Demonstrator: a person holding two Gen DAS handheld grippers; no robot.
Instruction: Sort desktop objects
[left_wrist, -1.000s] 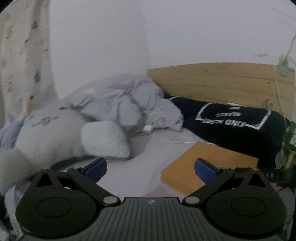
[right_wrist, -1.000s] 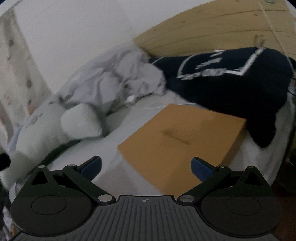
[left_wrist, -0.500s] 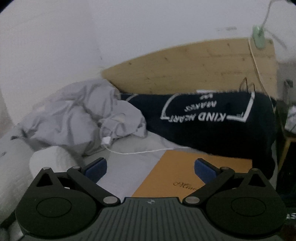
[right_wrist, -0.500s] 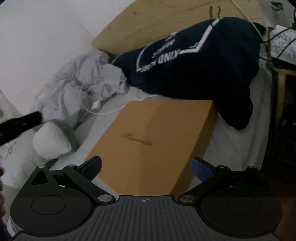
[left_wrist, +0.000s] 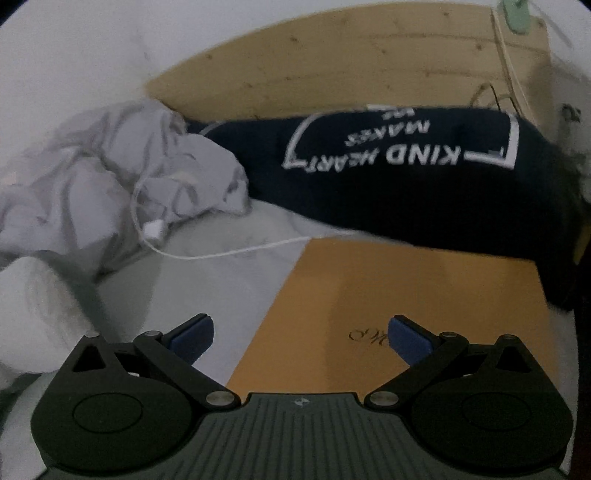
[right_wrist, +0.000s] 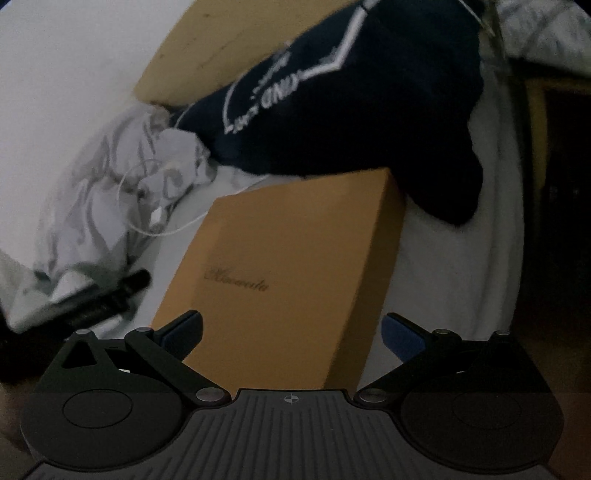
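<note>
A flat orange-brown box (left_wrist: 406, 291) with cursive lettering lies on the grey bed sheet; it also shows in the right wrist view (right_wrist: 291, 273). My left gripper (left_wrist: 301, 336) is open and empty, hovering over the box's near left edge. My right gripper (right_wrist: 291, 332) is open and empty, just above the box's near end. The left gripper's dark arm (right_wrist: 103, 299) shows at the left of the right wrist view.
A navy pillow (left_wrist: 424, 177) with white lettering leans on the wooden headboard (left_wrist: 351, 62) behind the box. A crumpled grey blanket (left_wrist: 110, 177) and a white charging cable (left_wrist: 207, 253) lie to the left. The bed edge (right_wrist: 480, 240) drops off at the right.
Both grippers have swung right and closer to the orange-brown box. The plush toy has left the left view. Both stay open.
</note>
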